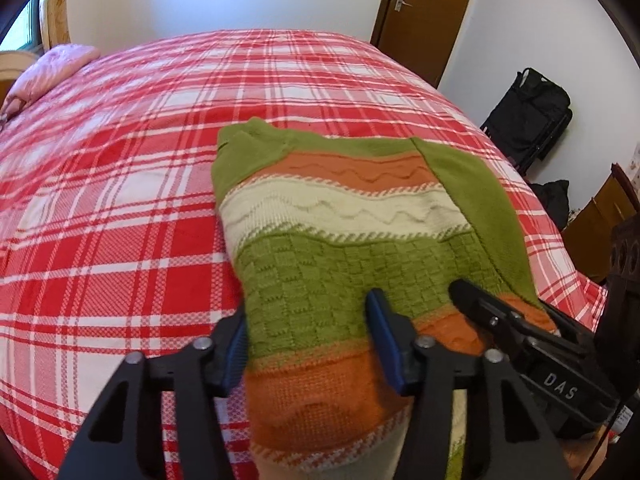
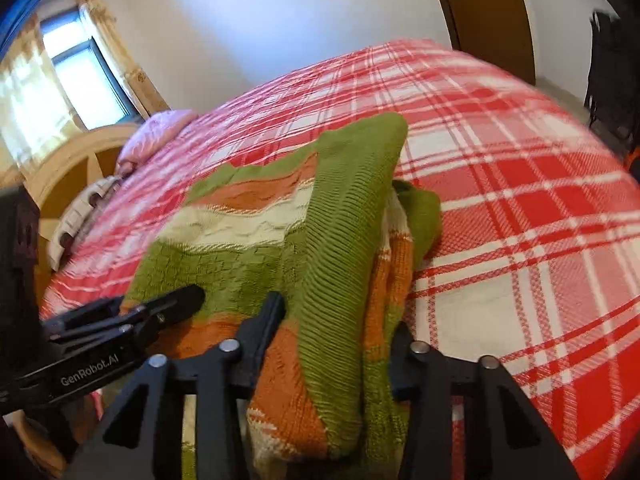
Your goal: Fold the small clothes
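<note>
Pinching sweater [image 1: 340, 248] hem, L gripper [image 1: 310, 344], R gripper [image 2: 340, 344]

We see a knitted sweater [image 1: 340, 240] banded green, orange and cream with zigzag lines and a green basketweave check; bedspread [image 1: 120, 200] red-and-white plaid; pillow [image 1: 52, 68] pink; door [image 1: 424, 12] brown; gripper pads [image 1: 386, 340] blue; bag [image 1: 528, 112] black.

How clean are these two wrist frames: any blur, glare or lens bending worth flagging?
Left wrist view: mostly sharp on the sweater; the fisheye bows the bed cover and door, and the corners are dark. Right wrist view: softer, smeared blur across the bed cover and sweater; the window is blown out bright.
</note>
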### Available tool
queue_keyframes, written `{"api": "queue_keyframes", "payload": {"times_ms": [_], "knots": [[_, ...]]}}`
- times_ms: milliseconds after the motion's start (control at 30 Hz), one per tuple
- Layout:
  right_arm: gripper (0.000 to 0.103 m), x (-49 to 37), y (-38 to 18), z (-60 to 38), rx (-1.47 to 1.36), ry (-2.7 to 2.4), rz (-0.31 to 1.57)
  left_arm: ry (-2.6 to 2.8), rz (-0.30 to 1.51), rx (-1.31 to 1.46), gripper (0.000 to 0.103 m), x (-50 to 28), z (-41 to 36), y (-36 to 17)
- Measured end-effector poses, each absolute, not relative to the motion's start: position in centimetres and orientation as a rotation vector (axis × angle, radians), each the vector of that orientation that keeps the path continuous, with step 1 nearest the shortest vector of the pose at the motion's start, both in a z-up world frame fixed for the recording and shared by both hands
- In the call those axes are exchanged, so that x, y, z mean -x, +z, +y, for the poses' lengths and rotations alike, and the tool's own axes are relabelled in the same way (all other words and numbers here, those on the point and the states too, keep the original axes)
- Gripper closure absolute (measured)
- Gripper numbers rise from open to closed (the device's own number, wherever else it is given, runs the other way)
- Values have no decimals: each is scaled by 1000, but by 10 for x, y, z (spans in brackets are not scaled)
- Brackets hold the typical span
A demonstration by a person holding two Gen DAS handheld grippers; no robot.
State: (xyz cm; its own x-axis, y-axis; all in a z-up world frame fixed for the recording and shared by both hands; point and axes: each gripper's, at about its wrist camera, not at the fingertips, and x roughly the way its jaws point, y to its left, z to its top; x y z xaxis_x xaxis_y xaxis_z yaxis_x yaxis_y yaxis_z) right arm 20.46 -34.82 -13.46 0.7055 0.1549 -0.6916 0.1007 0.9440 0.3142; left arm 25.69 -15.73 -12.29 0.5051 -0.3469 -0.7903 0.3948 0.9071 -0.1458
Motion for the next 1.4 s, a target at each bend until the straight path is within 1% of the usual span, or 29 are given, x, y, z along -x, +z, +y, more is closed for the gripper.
{"api": "queue_keyframes", "payload": {"times_ms": [33, 100, 200, 400, 600, 700, 800, 833, 867, 900, 933, 967, 1033, 1100, 1167, 1233, 1267, 1300, 1333, 1367, 1400], "knots": [[67, -203, -131, -345, -333, 23, 789, -443, 934, -68, 61, -256, -158, -121], [70, -197, -125, -345, -361, 24, 781, -434, 927, -85, 67, -253, -159, -116], [71, -181, -113, -344, -424, 61, 756, -432, 933, -75, 72, -249, -154, -110], [72, -134, -107, -327, -493, 125, 785, -432, 932, -129, 73, -218, -142, -95], [72, -71, -116, -313, -533, 153, 812, -456, 986, -187, 73, -164, -124, -103], [71, -57, -119, -307, -489, 114, 809, -440, 955, -248, 68, -140, -124, -103], [62, -59, -121, -305, -478, 78, 798, -388, 917, -305, 57, -133, -130, -105], [55, -62, -123, -305, -482, 58, 804, -379, 913, -313, 55, -135, -130, -106], [52, -63, -125, -307, -486, 40, 815, -375, 908, -314, 55, -137, -130, -107], [46, -66, -129, -308, -494, 23, 829, -372, 907, -311, 53, -140, -130, -108], [43, -69, -132, -310, -509, 12, 836, -368, 907, -311, 50, -141, -129, -108], [41, -72, -134, -312, -522, 12, 836, -363, 902, -311, 48, -141, -129, -108], [37, -78, -140, -315, -543, 21, 834, -345, 883, -315, 37, -142, -129, -110], [36, -82, -141, -316, -543, 33, 825, -340, 883, -298, 36, -144, -129, -111], [36, -85, -141, -316, -539, 38, 823, -341, 887, -283, 33, -145, -128, -111], [36, -87, -141, -312, -510, 44, 825, -334, 883, -282, 23, -147, -128, -113], [36, -87, -141, -311, -491, 44, 827, -332, 886, -279, 22, -148, -127, -114], [43, -87, -141, -310, -478, 43, 827, -333, 894, -267, 20, -151, -126, -115], [54, -87, -141, -308, -478, 57, 825, -338, 902, -255, 20, -152, -125, -116], [56, -87, -141, -308, -491, 75, 823, -342, 907, -247, 21, -153, -124, -116], [59, -87, -141, -308, -496, 77, 821, -352, 909, -242, 28, -152, -124, -117]]}}
